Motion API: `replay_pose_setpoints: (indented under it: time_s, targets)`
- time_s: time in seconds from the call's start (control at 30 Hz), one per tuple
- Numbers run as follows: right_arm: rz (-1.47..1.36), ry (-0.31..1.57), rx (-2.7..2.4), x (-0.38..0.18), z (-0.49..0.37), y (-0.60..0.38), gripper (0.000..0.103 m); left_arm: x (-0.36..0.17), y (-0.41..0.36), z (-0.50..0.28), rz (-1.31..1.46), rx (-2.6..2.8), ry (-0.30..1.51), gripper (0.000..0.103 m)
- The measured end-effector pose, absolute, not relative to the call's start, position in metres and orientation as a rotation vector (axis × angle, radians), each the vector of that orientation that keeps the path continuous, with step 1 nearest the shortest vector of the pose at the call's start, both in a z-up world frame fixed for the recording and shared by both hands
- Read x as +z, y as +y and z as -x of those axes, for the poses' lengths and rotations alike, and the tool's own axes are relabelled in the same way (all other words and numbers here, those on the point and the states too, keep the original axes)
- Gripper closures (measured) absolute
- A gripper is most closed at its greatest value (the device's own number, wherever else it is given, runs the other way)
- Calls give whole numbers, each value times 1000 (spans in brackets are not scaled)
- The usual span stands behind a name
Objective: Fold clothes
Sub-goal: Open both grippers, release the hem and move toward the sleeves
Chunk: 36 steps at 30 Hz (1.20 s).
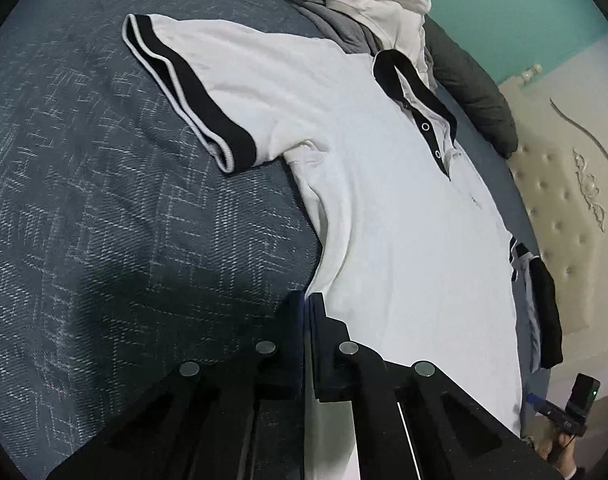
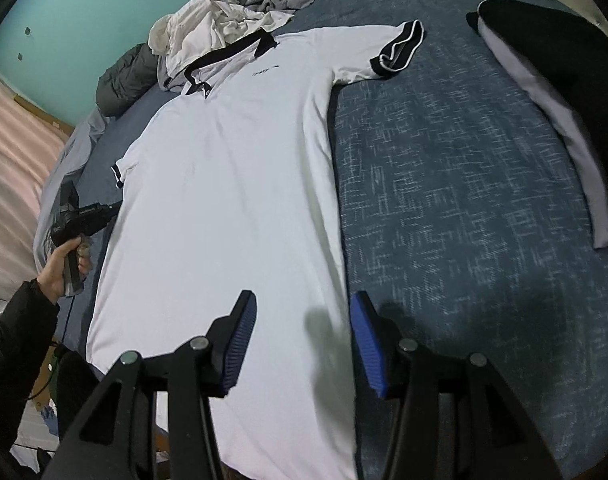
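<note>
A white polo shirt (image 2: 232, 200) with black collar and black-banded sleeves lies flat, front up, on the blue patterned bedspread (image 2: 464, 200). My right gripper (image 2: 302, 296) is open and straddles the shirt's right side edge low on the body, its blue pads clear of the cloth. In the left wrist view my left gripper (image 1: 307, 296) has its jaws together on the shirt's (image 1: 384, 200) other side edge, below the sleeve (image 1: 192, 92), with a strip of white fabric between them. The right wrist view shows that left gripper (image 2: 112, 208), held by a hand (image 2: 64, 264), at the same edge.
A heap of white and grey clothes (image 2: 208, 28) lies beyond the collar, next to a dark quilt (image 2: 120, 84). A folded black and grey garment (image 2: 552, 92) rests on the bedspread at the far right. A cream tufted headboard (image 1: 564, 200) borders the bed.
</note>
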State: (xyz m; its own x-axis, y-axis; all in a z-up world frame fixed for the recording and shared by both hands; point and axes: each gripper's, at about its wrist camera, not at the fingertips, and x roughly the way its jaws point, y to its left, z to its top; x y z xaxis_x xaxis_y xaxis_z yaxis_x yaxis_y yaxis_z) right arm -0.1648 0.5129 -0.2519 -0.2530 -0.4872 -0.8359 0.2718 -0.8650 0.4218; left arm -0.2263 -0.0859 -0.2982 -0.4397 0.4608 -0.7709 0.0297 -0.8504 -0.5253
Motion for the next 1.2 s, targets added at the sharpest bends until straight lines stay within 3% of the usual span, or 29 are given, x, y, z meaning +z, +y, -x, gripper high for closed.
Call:
replay_pose_setpoints:
  time_s: [0.13,0.5,0.63,0.8,0.87,0.97,1.2]
  targets:
    - [-1524,-231,-2130,-250,164,502,53,-297,-97,228,1467,2393,-761,100]
    - [-1533,-196,-2142,-247,160,498,53,-296,-89,228,1505,2433,-675,97]
    - [-1539,-309,-2183,-251,170,516,53,-288,-88,210,1475,2449,-648,82]
    - [-1528,-584,-2247,-260,204,540,49,-282,-84,187,1452,2486,-600,80]
    - [-1510,-680,-2253,-264,223,545,49,-282,-78,183,1449,2505,-577,75]
    - [-1510,-700,-2255,-270,255,536,49,-286,-73,180,1448,2523,-547,67]
    - [-1536,-548,-2305,-282,307,493,52,-293,-70,178,1456,2528,-510,59]
